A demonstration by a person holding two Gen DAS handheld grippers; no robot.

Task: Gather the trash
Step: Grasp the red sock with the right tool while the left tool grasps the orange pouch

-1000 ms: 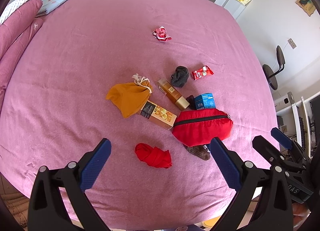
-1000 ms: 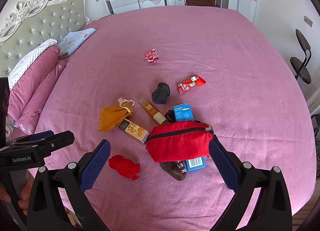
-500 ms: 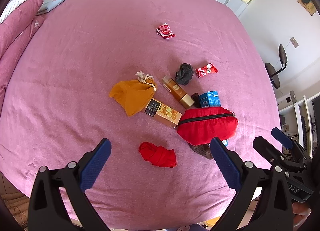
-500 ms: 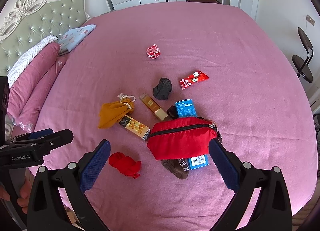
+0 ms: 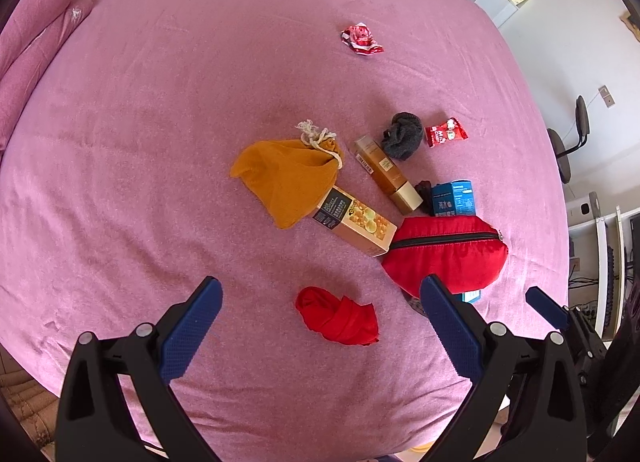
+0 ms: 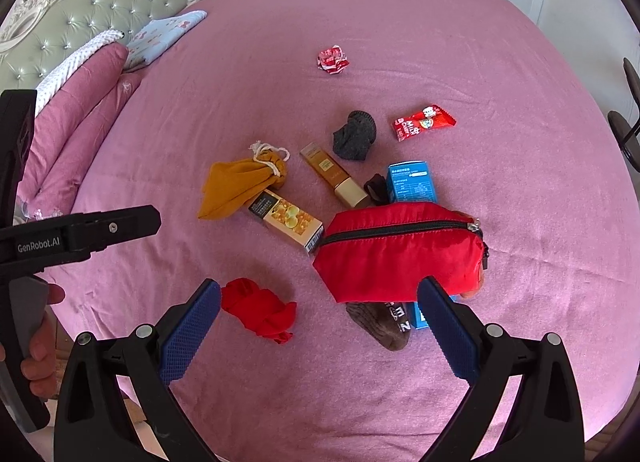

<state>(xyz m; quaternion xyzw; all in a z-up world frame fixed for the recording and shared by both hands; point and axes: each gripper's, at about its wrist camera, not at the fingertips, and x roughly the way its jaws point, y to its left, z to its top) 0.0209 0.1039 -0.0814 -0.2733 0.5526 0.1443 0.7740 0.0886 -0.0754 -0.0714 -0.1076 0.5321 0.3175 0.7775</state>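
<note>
Both tools empty, jaws spread wide, hovering over near edge of pink bed. Left gripper and right gripper touching nothing.

Trash candidates, upper half of both frames: crumpled red-and-white wrapper at upper centre, lying alone; flat red snack packet right of centre, just beside dark grey sock. Packet's long axis running left-low to right-high in right wrist view. Both pieces well beyond fingertips, past central clutter.

Clutter between tools and trash: red zip pouch, gold carton, gold tube, orange drawstring bag, blue box, red cloth ball, brown sock (partly under pouch, possibly not trash).

Governing relation: packet up and right of right gripper's centreline; in left wrist view, packet far off to upper right. Right hand judged nearer. Reach to pass over pouch; jaw line best set across packet's short width.
</note>
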